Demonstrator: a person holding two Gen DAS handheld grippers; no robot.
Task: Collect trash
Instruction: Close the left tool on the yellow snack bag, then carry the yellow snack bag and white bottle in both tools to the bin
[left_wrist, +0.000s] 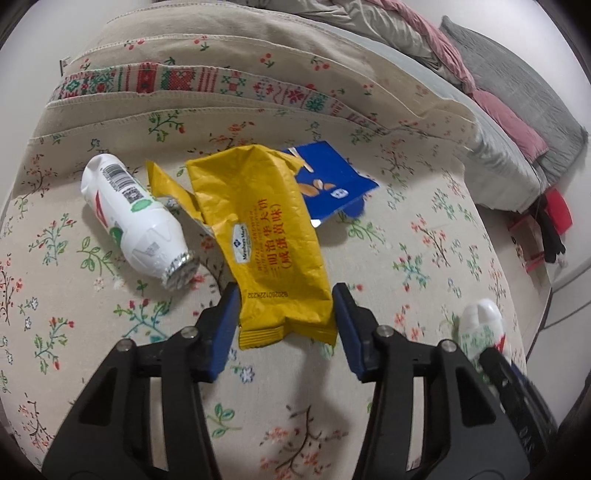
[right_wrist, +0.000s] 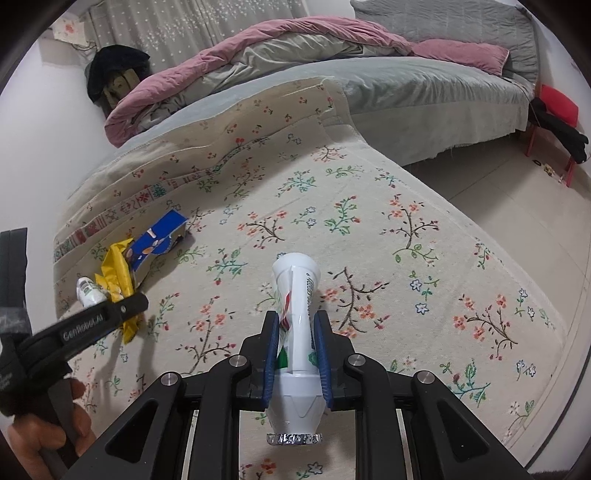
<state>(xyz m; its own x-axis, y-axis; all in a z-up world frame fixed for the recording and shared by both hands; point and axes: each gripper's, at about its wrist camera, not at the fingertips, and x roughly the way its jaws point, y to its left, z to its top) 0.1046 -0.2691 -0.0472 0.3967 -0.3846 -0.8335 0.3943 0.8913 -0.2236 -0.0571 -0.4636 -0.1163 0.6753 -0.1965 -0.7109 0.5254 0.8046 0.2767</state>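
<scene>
Left wrist view: left gripper (left_wrist: 284, 325) fingers wide apart, straddling yellow wrapper (left_wrist: 266, 236) on floral cloth (left_wrist: 406, 258), nothing held, likely set to pinch. Right gripper (right_wrist: 294, 354) fingers clamp squashed white bottle (right_wrist: 295, 332), carried as trash. Second bottle (left_wrist: 133, 218), blue packet (left_wrist: 332, 181) lie beside wrapper.

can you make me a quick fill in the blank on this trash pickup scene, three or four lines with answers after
1. The right gripper is shut on a squeezed white plastic ____ with a foil-sealed mouth.
2. The left gripper is open around the near end of a crinkled ____ snack wrapper.
3. The torn blue snack packet lies partly ____ that wrapper.
4. A second white plastic bottle lies on its ____ on the floral cloth.

Missing words: bottle; yellow; under; side
</scene>
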